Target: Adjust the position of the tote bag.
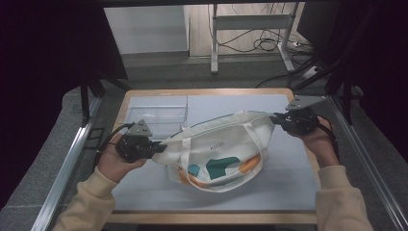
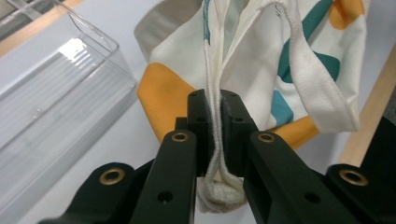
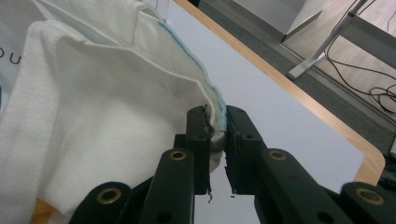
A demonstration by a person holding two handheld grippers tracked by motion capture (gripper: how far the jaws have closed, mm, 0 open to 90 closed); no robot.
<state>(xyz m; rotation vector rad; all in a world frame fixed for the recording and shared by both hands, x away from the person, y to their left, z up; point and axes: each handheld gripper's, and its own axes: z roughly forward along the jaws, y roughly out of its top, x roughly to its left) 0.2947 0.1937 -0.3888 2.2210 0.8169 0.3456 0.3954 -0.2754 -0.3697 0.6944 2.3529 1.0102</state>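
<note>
A cream canvas tote bag (image 1: pixel 219 151) with teal and orange shapes hangs stretched between my two grippers, its bottom resting on the table. My left gripper (image 1: pixel 155 147) is shut on the bag's left rim; in the left gripper view the folded rim seam (image 2: pixel 215 135) is pinched between the jaws of the left gripper (image 2: pixel 215 100). My right gripper (image 1: pixel 278 119) is shut on the right rim corner, and in the right gripper view the teal-edged fabric (image 3: pixel 215 122) is clamped at the tips of the right gripper (image 3: pixel 215 114). A bag handle (image 2: pixel 310 79) hangs loose.
A clear plastic tray (image 1: pixel 156 115) lies at the table's back left, just behind the left gripper. The white mat (image 1: pixel 288 178) has a wooden border (image 1: pixel 207 217). Metal rails run along both sides, and a desk frame and cables are on the floor behind.
</note>
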